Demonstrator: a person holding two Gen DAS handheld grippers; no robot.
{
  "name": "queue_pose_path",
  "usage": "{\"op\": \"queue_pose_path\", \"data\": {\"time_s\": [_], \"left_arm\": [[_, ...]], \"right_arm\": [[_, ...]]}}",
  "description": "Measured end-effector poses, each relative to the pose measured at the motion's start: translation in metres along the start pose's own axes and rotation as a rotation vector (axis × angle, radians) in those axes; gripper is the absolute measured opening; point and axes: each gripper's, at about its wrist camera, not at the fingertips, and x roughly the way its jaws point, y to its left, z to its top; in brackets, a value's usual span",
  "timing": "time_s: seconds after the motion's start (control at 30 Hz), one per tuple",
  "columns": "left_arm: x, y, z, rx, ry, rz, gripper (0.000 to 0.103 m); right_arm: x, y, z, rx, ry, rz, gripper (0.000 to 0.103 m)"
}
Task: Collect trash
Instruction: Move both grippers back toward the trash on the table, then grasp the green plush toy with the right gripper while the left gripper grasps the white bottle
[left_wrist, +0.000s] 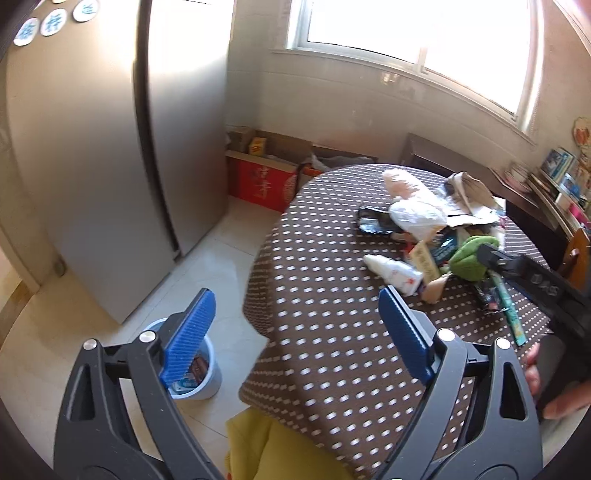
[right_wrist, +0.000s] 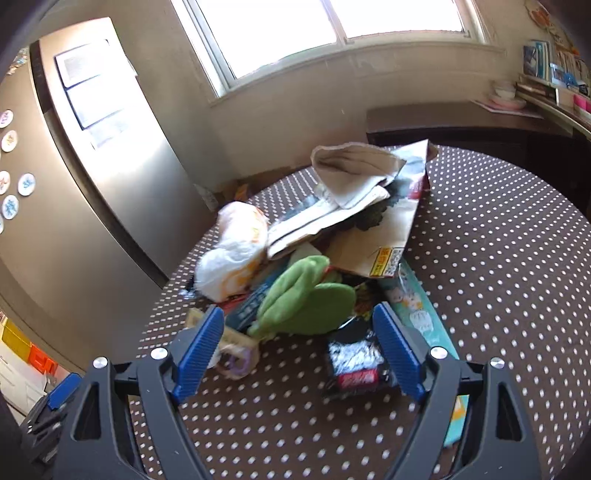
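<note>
A round tabletop covered in a brown cloth with white dots is seen from both wrist views. The trash is heaped near its middle: a white plastic bag, a torn paper bag, a green crumpled item that may be cloth, though the blur makes it hard to tell, a black wrapper and a long teal package. A white bottle lies on its side at the near edge of the heap.

The left tongs are held spread wide above the tabletop's edge, with nothing between the blue pads; no earlier view is given for comparison. Below them, on the tiled floor, a blue bucket stands just beside the table, with some wrappers already inside.

The right tongs are also spread, poised over the near side of the heap, with the black wrapper and the green item seen between the pads but not pinched.

A steel fridge stands at the left, and cardboard boxes sit on the floor under the window.
</note>
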Motion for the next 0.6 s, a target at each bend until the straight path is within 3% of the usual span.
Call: {"op": "queue_pose_path", "data": {"time_s": [0.13,0.2,0.3,0.37,0.6], "left_arm": [[0.009,-0.009,0.006,0.009,0.009,-0.032,0.091],[0.015,-0.015,0.010,0.017,0.017,-0.041,0.091],[0.025,-0.023,0.012,0.042,0.043,-0.087,0.091],[0.035,-0.030,0.014,0.063,0.063,-0.110,0.092],[0.068,-0.051,0.015,0.127,0.121,-0.131,0.092]], "right_arm": [[0.020,-0.005,0.010,0.022,0.044,-0.042,0.080],[0.028,-0.003,0.011,0.011,0.061,-0.047,0.045],[0.038,-0.002,0.015,0.022,0.093,0.021,0.020],[0.034,0.000,0.015,0.021,0.075,0.027,0.012],[-0.010,-0.006,0.021,0.051,-0.011,0.065,0.009]]}}
